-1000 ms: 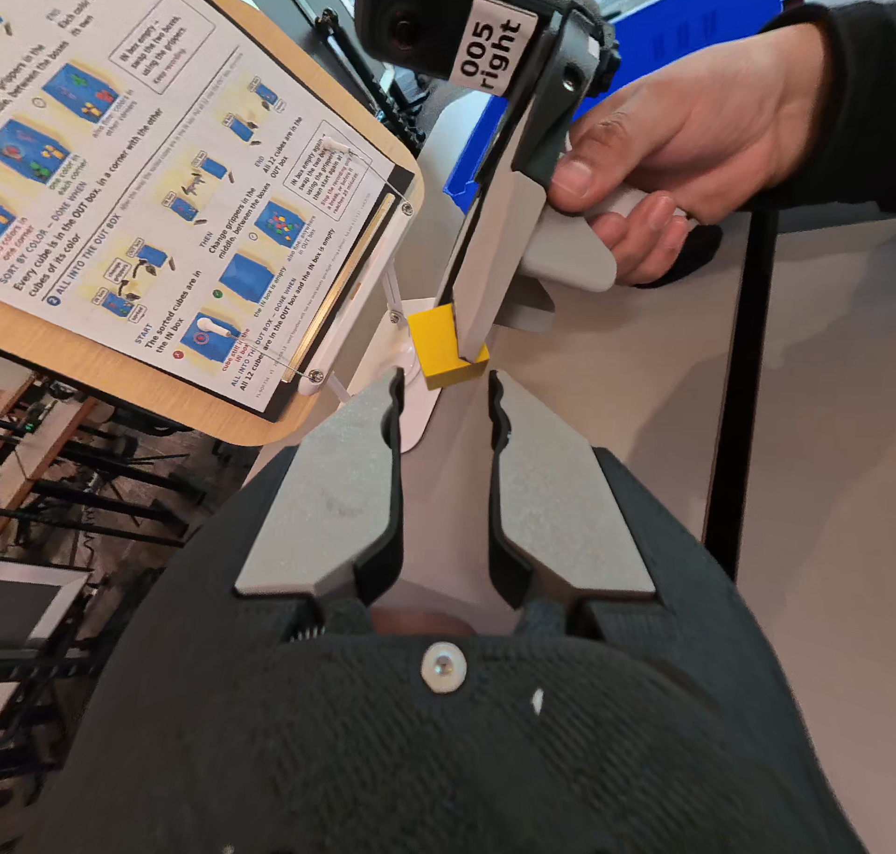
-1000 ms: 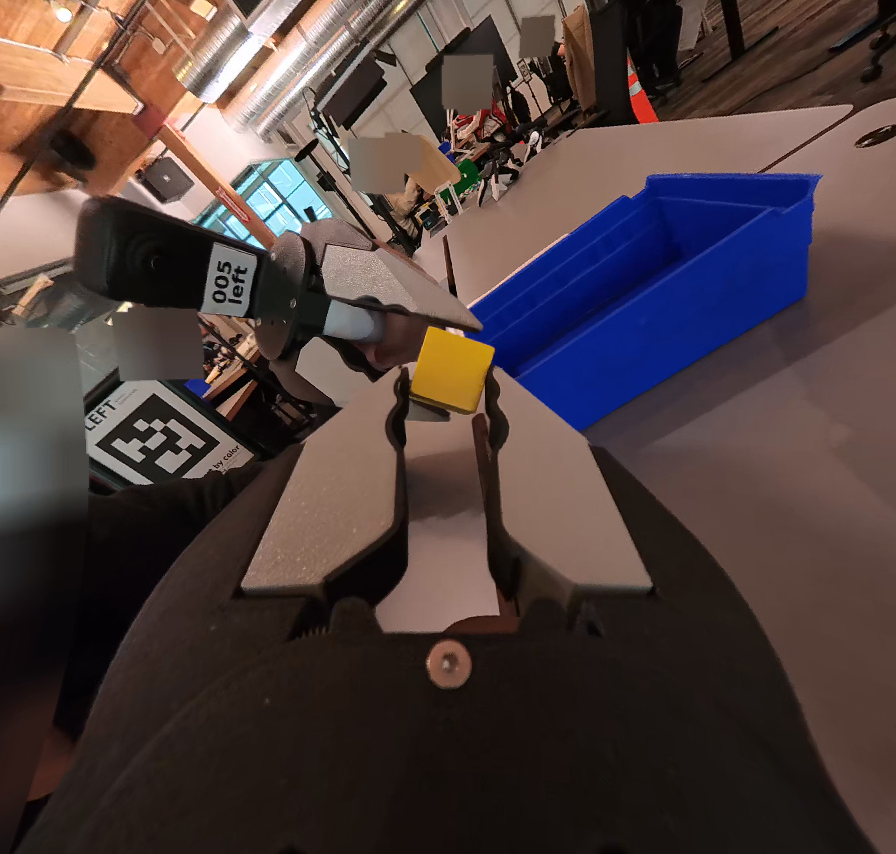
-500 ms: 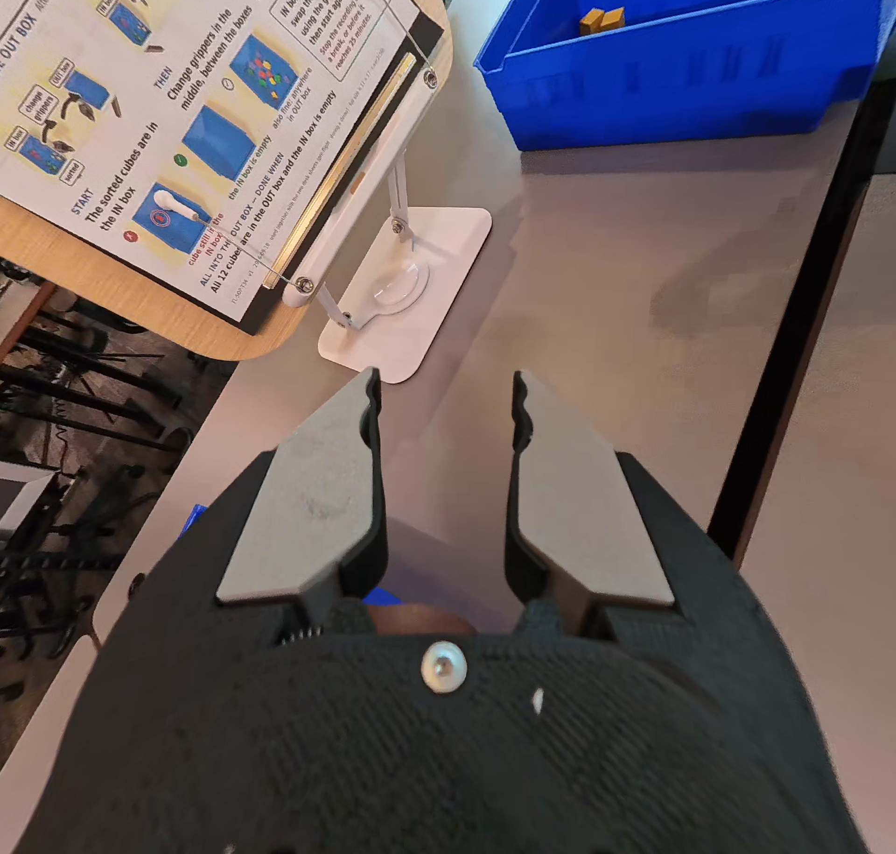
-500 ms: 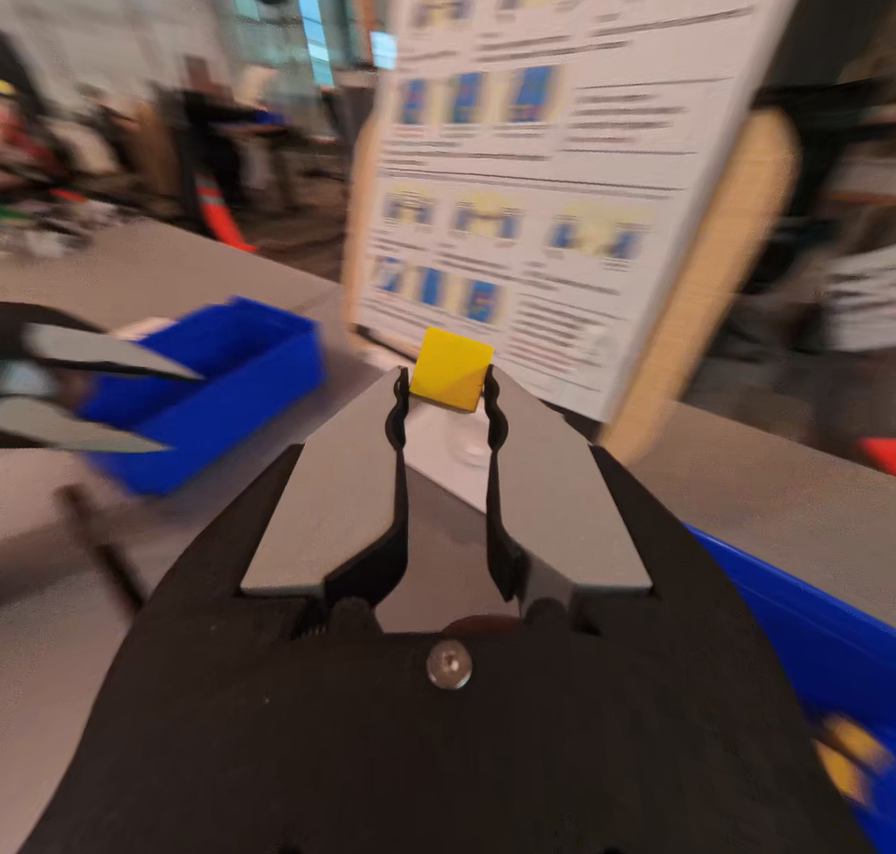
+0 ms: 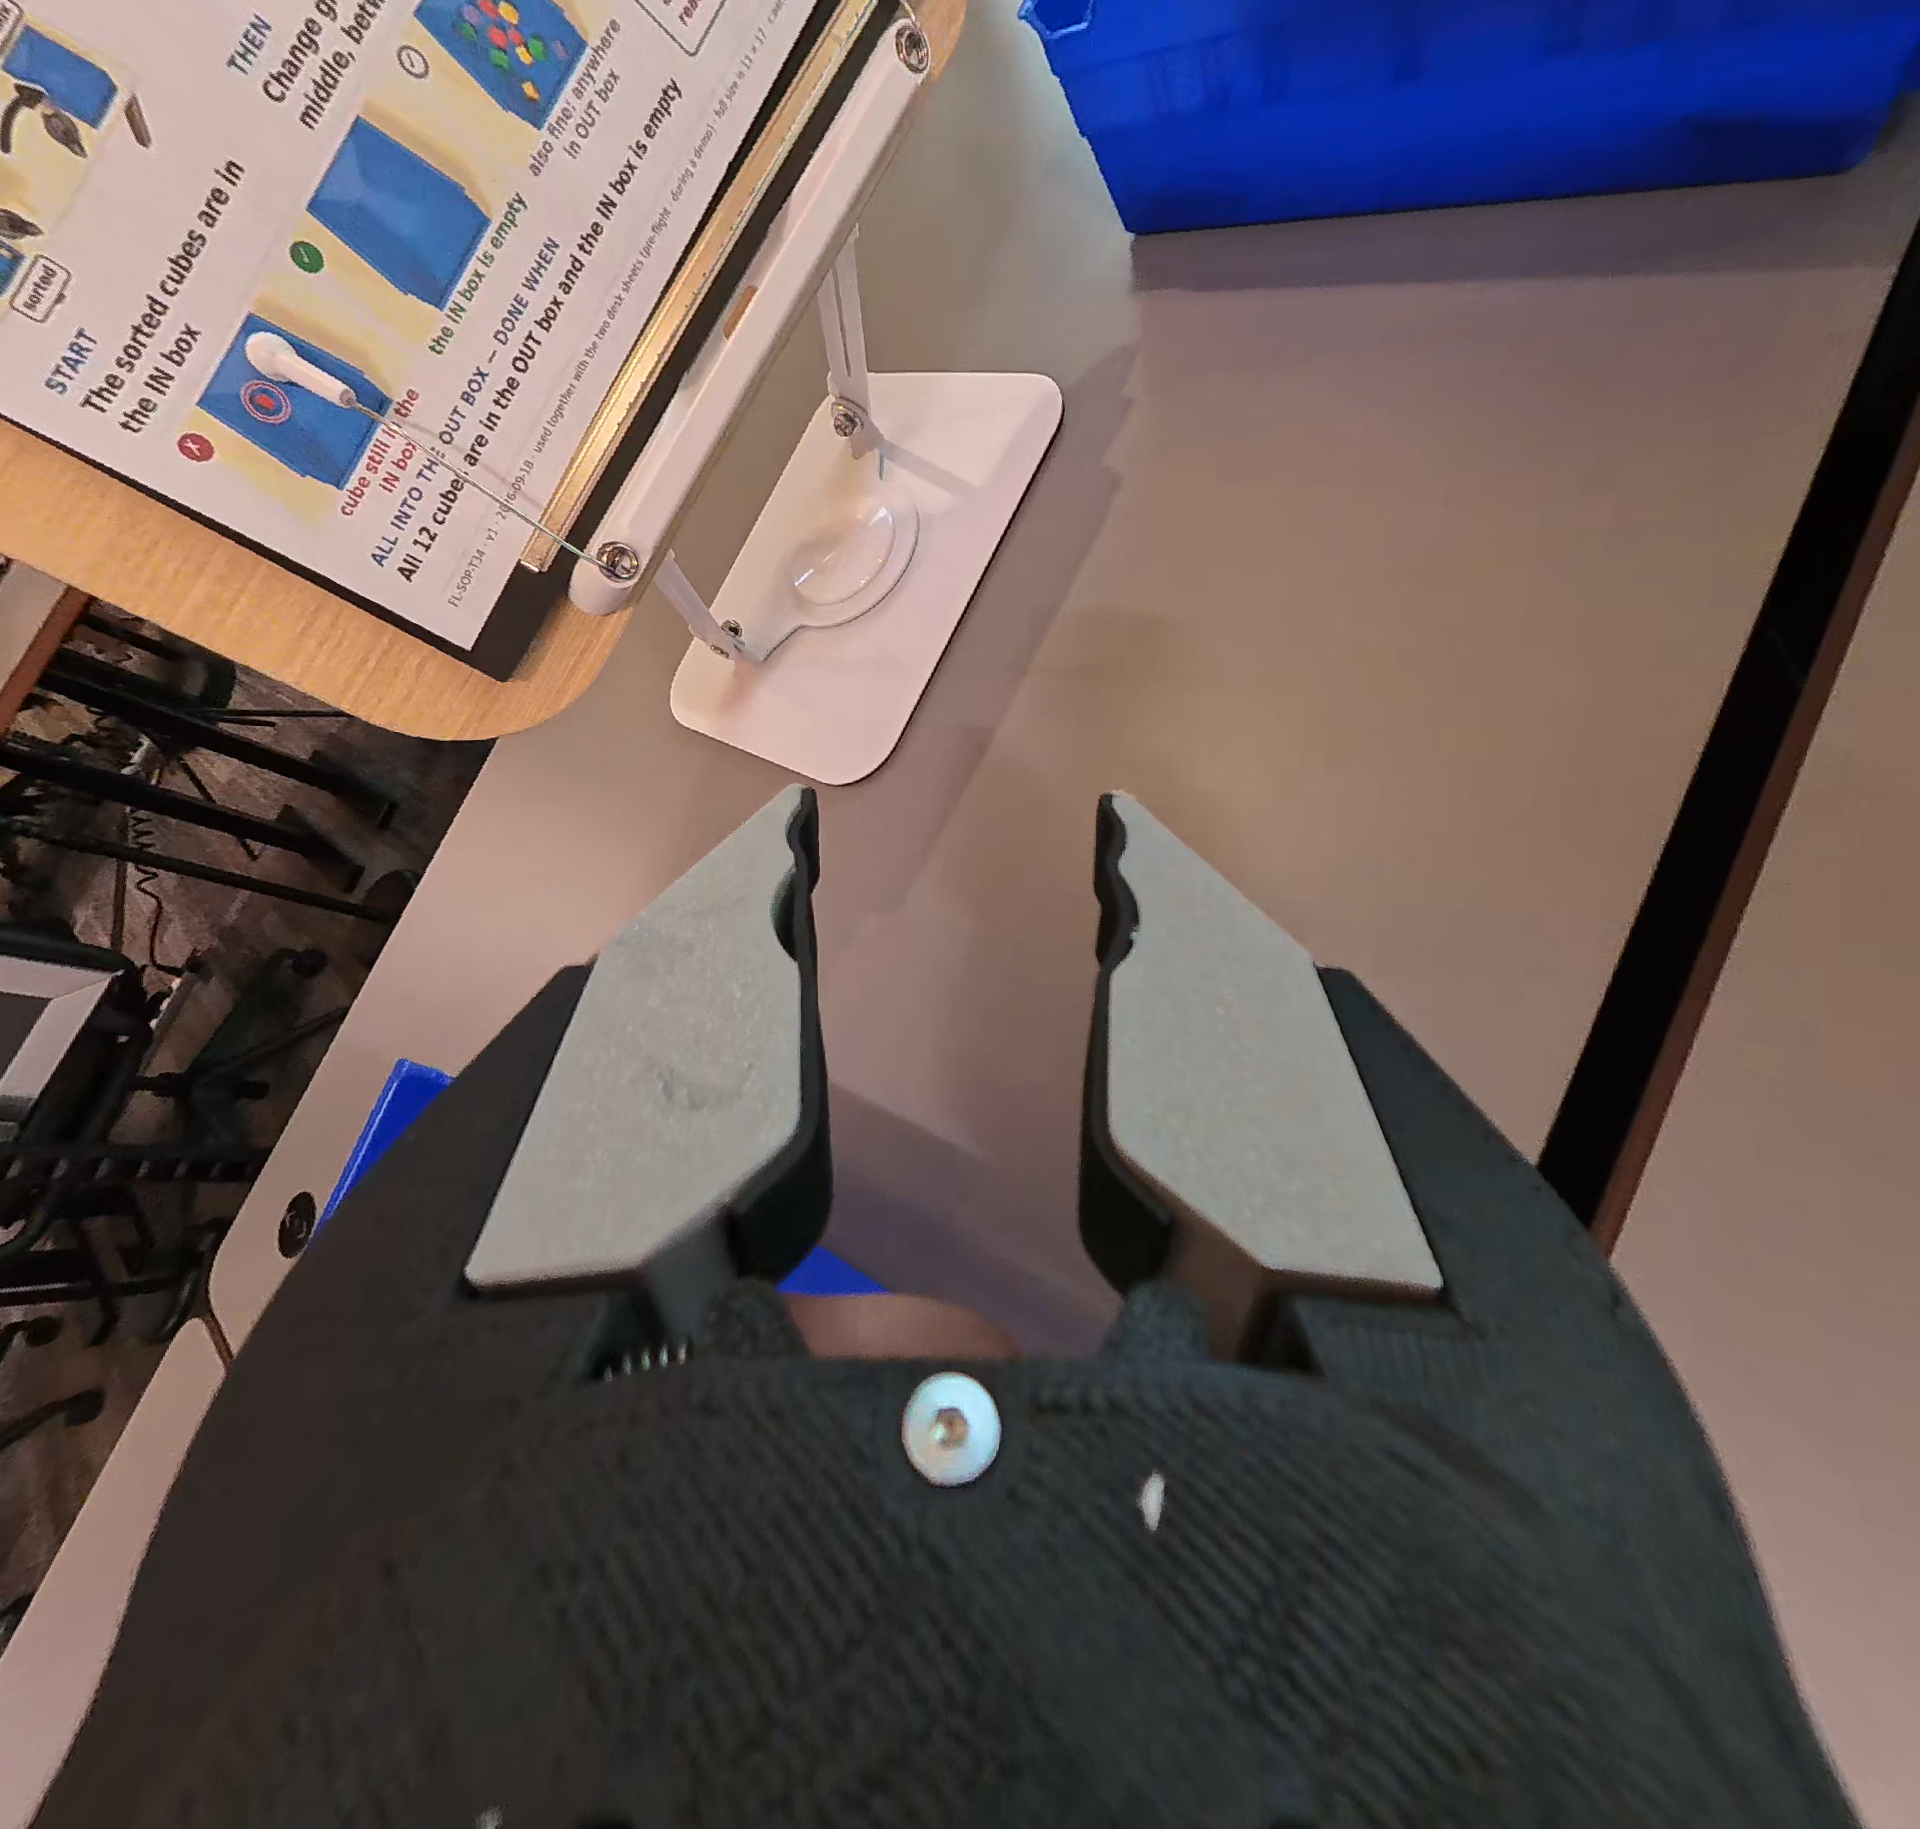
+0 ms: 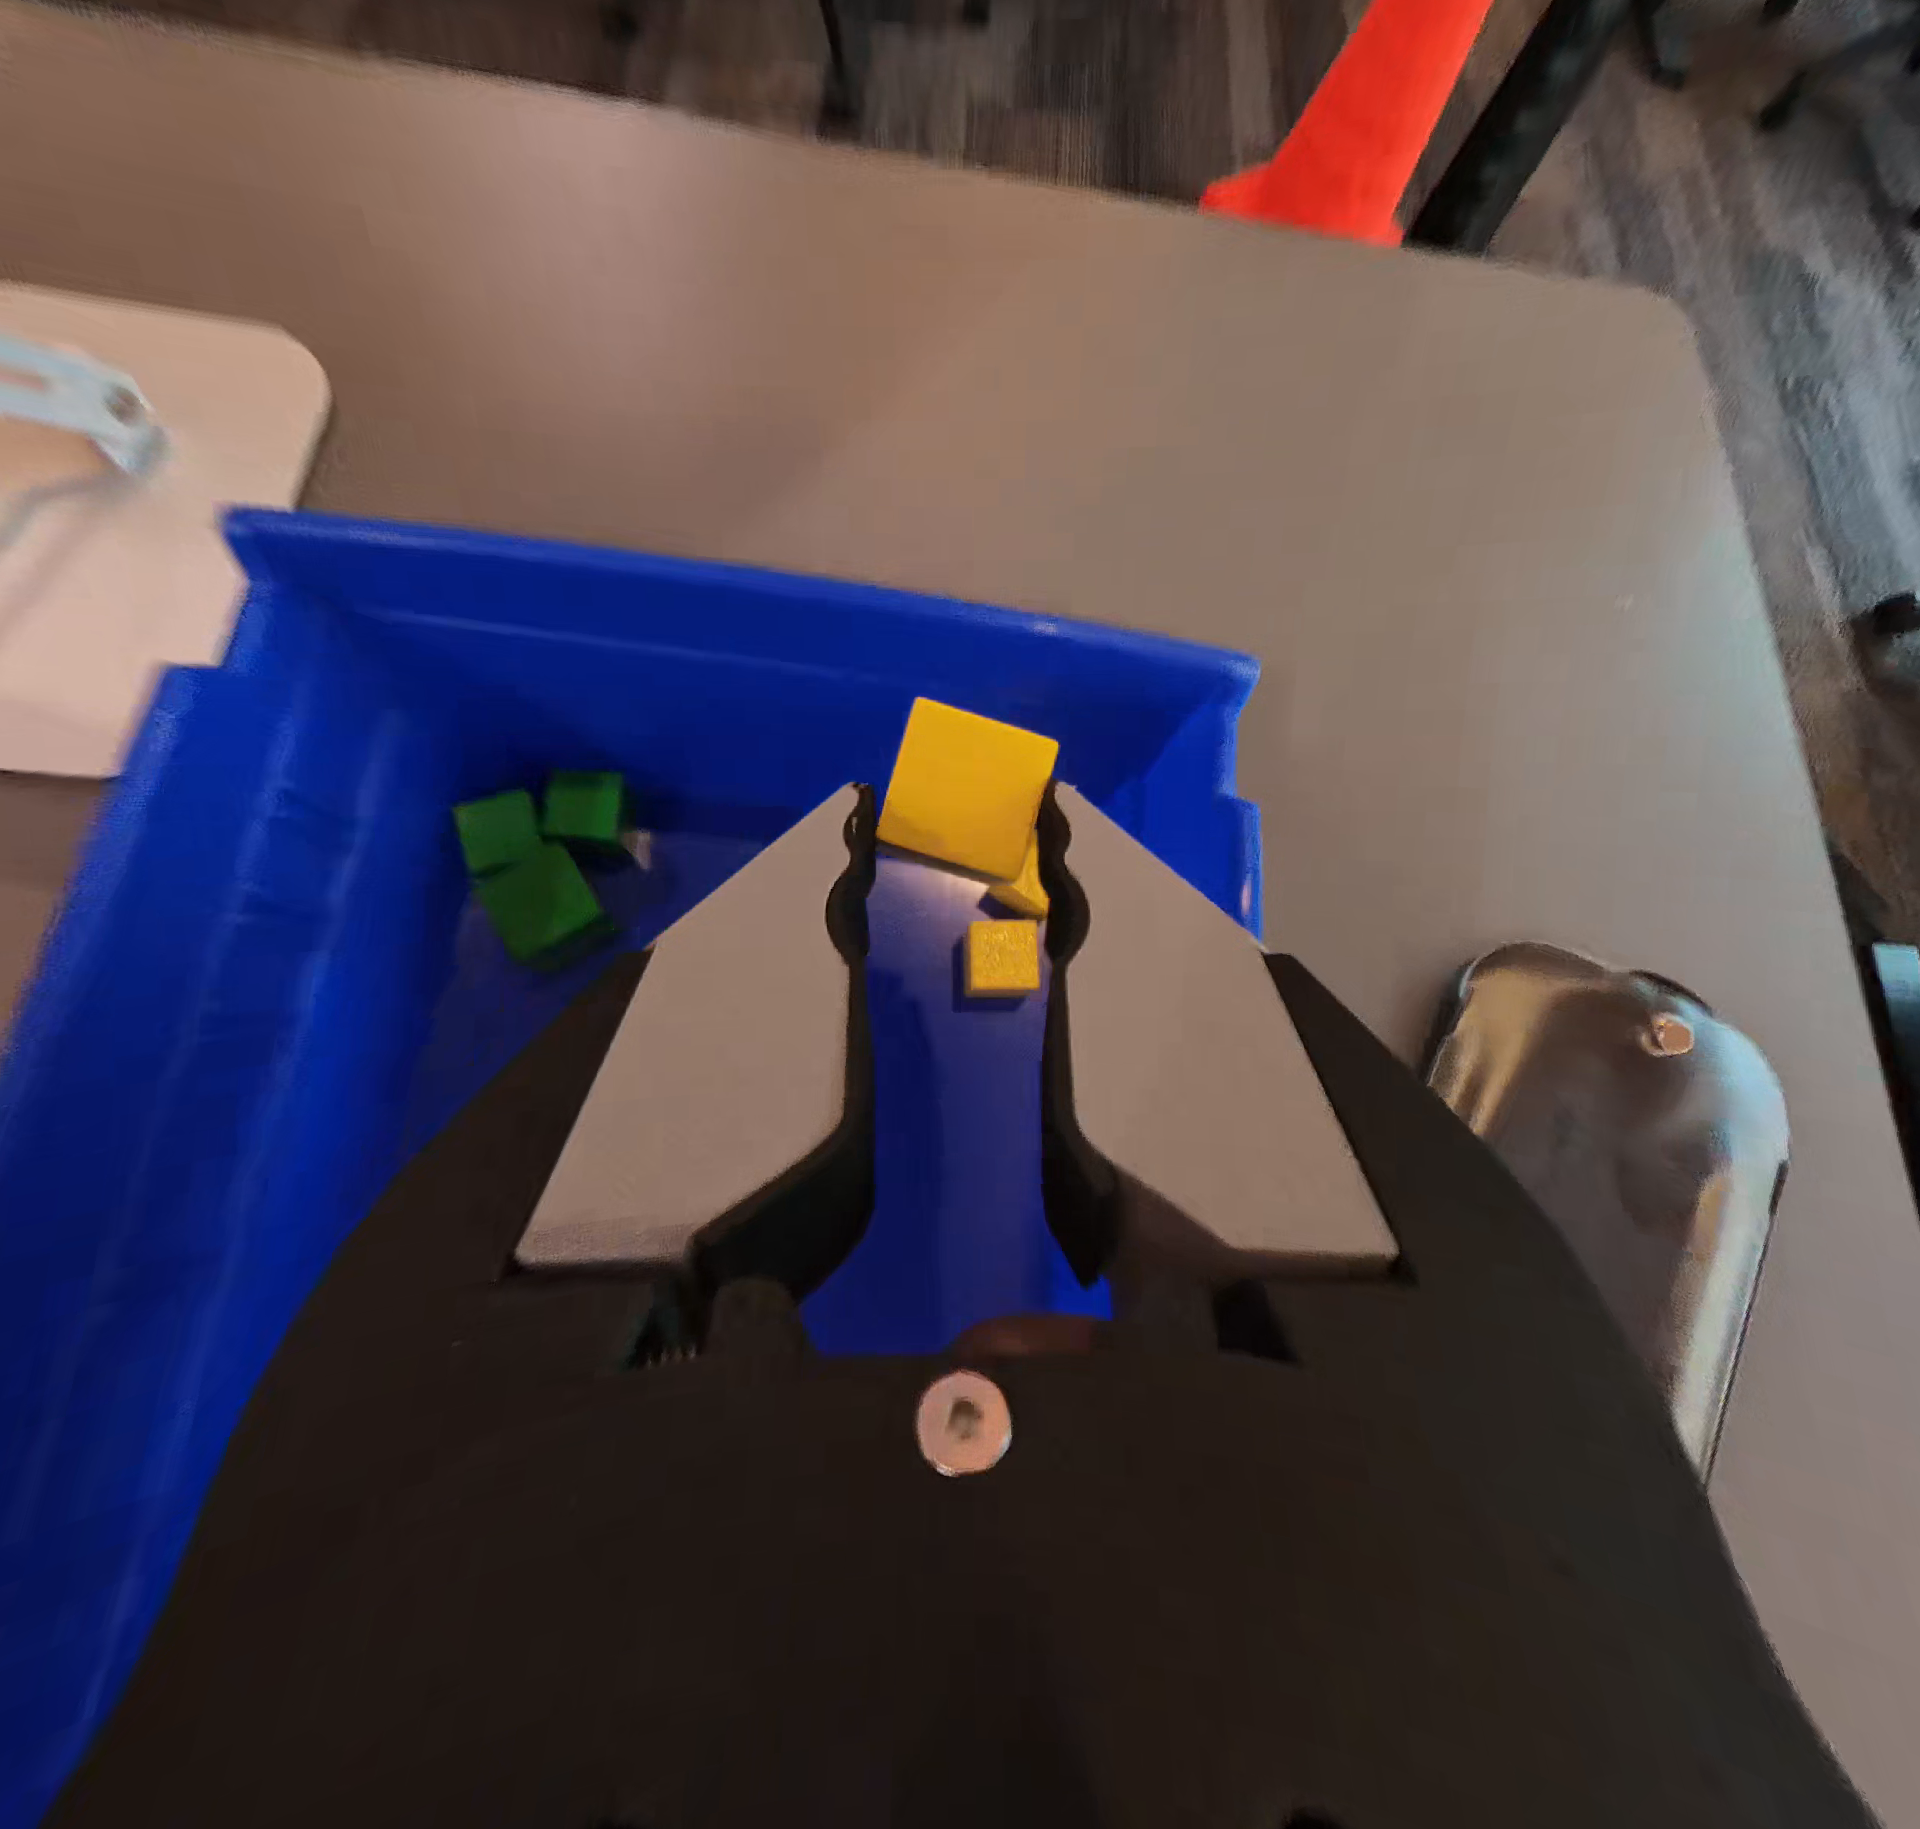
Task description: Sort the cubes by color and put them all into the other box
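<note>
Your right gripper (image 6: 956, 803) is clamped on a yellow cube (image 6: 966, 780) at its fingertips, held above the far right corner of the blue box (image 6: 727, 605); on the box floor below lies another yellow cube (image 6: 1002, 958), with a third partly hidden beside it, and three green cubes (image 6: 530, 860) huddle to the left. Your left gripper (image 5: 954, 823) hangs over the grey table (image 5: 1351, 636) with its jaws spread and nothing between them, facing the white stand (image 5: 883, 574) of the instruction board (image 5: 343, 221) and another blue box (image 5: 1455, 86) beyond
</note>
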The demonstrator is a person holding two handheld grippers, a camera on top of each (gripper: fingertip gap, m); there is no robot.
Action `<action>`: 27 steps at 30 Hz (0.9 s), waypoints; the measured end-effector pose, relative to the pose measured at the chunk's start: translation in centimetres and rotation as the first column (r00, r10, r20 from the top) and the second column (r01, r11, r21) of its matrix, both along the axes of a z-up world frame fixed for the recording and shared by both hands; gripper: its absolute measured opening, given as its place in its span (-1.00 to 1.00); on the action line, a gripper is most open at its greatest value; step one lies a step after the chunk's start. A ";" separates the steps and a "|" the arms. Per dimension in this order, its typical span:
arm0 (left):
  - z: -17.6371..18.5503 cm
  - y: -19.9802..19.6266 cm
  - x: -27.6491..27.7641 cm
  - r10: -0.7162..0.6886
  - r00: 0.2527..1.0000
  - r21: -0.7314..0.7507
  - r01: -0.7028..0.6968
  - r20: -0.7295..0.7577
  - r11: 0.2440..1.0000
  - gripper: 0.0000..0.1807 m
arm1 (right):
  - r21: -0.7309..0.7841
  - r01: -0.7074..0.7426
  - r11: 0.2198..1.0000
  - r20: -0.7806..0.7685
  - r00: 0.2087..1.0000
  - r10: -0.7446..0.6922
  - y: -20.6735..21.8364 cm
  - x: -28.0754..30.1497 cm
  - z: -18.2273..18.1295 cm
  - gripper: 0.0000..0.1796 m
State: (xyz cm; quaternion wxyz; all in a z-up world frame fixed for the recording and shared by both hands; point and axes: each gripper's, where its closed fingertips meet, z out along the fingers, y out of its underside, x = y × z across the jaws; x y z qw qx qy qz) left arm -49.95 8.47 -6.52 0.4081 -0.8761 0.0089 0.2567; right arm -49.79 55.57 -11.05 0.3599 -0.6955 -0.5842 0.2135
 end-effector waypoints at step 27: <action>-2.1 0.5 -0.4 0.001 1.000 -0.065 -0.001 0.011 0.998 -0.43 | -0.009 0.005 1.000 0.245 0.969 -0.003 1.7 -0.3 -8.2 -0.72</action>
